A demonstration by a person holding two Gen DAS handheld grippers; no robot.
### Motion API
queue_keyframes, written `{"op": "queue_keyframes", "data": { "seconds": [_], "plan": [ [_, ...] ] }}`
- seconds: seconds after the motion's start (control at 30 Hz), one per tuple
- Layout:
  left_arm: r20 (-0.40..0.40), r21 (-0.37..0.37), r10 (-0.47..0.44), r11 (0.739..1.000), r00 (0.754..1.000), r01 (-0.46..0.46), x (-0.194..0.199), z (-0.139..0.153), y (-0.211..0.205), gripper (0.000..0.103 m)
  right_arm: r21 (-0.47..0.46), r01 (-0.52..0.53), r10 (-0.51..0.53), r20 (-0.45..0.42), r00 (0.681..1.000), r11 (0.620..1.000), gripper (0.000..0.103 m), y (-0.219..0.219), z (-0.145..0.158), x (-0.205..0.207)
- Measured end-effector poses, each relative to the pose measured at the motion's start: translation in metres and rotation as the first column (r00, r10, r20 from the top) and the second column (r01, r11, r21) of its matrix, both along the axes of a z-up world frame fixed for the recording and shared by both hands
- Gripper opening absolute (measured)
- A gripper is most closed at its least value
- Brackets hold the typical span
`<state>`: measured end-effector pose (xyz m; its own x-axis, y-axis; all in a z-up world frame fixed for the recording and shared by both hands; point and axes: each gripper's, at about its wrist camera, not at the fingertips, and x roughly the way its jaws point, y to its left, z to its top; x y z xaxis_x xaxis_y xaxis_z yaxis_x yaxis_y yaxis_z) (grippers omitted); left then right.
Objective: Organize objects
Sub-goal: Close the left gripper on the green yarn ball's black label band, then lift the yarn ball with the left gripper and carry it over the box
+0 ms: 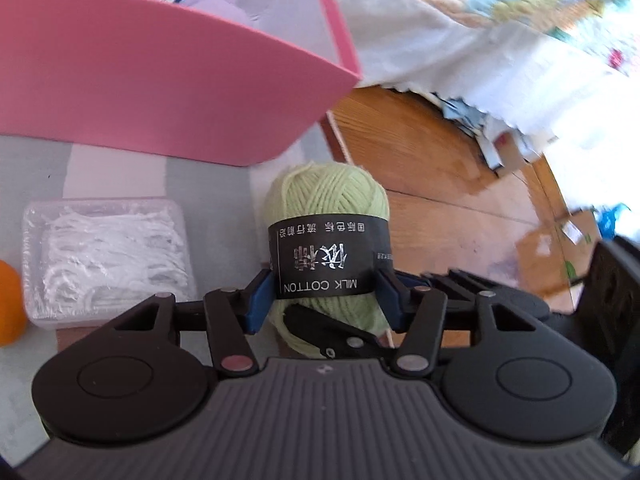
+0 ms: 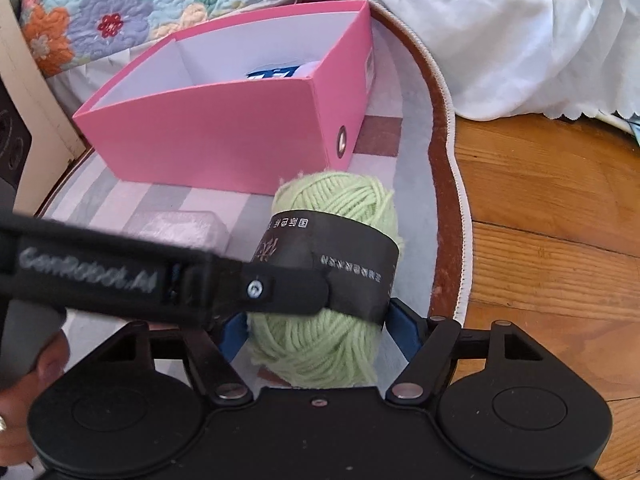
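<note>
Pink, open-topped, the storage box sits mid-rug, toward its far edge, as I sort. My left gripper pinches the green yarn ball by its black band, just before the box; my right gripper brackets it too, contact unclear. Next, likely: lift it over the rim.

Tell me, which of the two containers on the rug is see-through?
The low clear plastic box of white stringy pieces, lying left of the green yarn ball. The other, the tall pink box, has solid cardboard walls.
</note>
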<state>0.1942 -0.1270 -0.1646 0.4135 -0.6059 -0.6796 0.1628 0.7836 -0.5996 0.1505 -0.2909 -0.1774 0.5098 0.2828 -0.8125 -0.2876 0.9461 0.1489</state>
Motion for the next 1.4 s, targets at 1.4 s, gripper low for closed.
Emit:
{"op": "queue_keyframes", "data": {
  "seconds": [1.4],
  "plan": [
    [0.091, 0.117, 0.023, 0.993, 0.996, -0.034, -0.073, 0.115, 0.064, 0.051, -0.029, -0.206, 0.208, 0.164, 0.964, 0.978, 0.068, 0.081, 0.083, -0.06]
  ]
}}
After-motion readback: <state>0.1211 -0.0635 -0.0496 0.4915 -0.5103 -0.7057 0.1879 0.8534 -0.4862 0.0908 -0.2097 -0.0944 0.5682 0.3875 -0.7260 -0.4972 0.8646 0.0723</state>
